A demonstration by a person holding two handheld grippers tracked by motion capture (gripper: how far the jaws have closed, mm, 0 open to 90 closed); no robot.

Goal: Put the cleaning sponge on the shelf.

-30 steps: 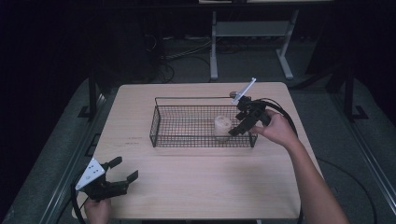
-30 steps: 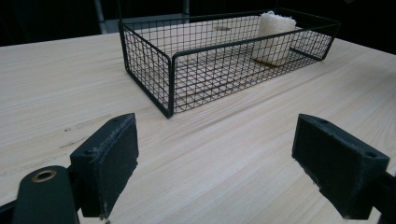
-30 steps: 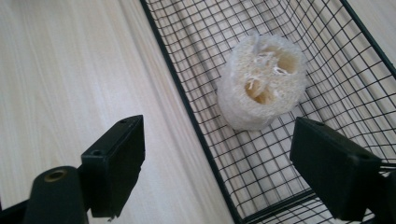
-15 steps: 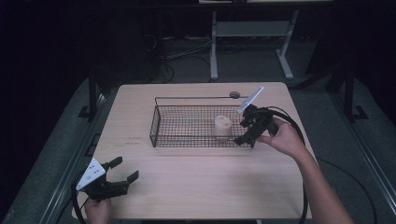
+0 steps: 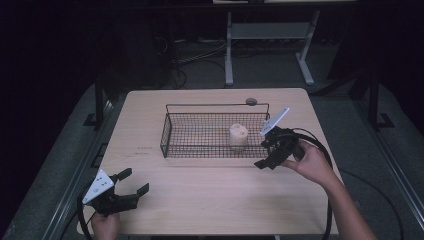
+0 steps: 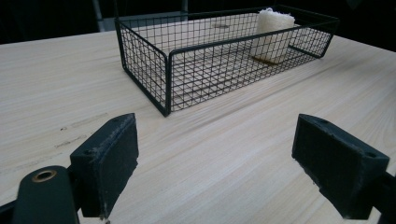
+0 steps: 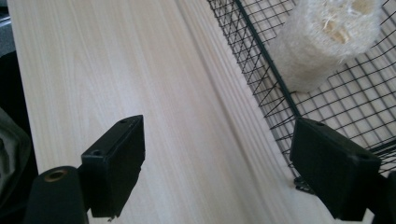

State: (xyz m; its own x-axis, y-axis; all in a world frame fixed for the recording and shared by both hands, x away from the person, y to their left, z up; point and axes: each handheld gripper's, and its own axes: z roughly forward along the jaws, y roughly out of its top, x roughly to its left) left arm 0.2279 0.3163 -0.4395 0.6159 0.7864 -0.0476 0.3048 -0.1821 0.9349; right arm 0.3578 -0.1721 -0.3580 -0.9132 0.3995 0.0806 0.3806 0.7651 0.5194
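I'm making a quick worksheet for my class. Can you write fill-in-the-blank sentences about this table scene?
1. The pale fibrous loofah cylinder stands inside the black wire ____.
2. The black wire basket rests on a light ____ table.
3. Both the left gripper and the right gripper are ____, holding nothing.
4. The right gripper is just outside the basket's ____ end, as the high view shows it.

Missing words: basket; wooden; open; right

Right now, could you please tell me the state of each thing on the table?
Basket: upright on the table, holding one loofah.
Loofah: standing on end inside the basket, near its right end.
Left gripper: open, empty, low over the table's near left corner.
Right gripper: open, empty, just outside the basket's near right corner.
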